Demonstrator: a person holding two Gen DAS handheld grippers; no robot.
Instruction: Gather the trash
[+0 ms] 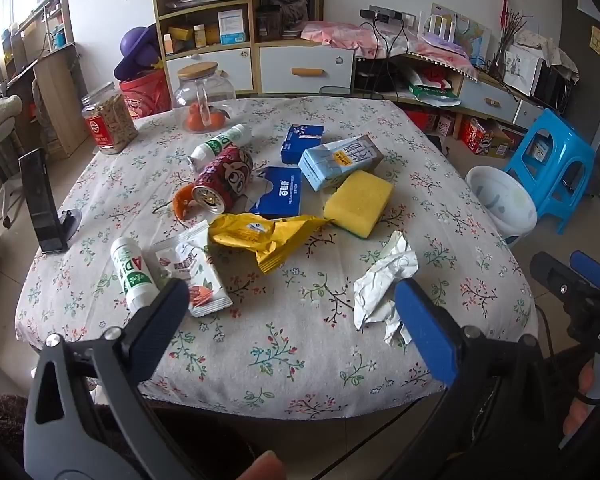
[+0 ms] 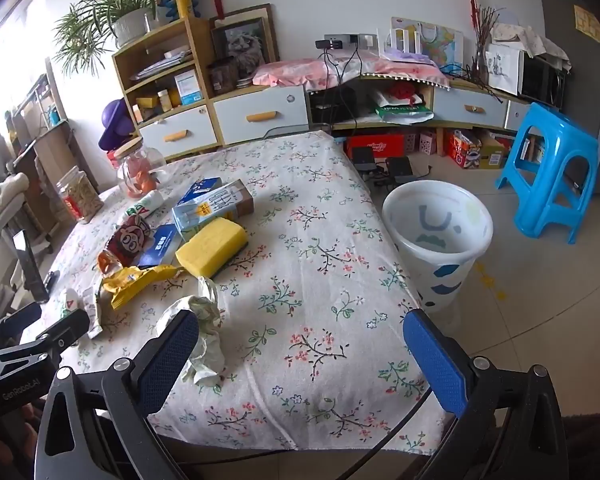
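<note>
Right wrist view: my right gripper (image 2: 300, 356) is wide and holds nothing. Crumpled tissue (image 2: 204, 332) lies near the table's (image 2: 320, 280) front edge, beside my left finger, pointing away.

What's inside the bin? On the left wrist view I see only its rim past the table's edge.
Observer: No trash shows inside the white bin; it stands upright on the floor beside the table.
Operator: Are the right tongs holding anything?
Observer: No. The right tongs are wide open with only bare cloth between their fingers.
Operator: What lies nearest them?
Observer: The crumpled tissue, right next to their left finger and partly behind it.
</note>
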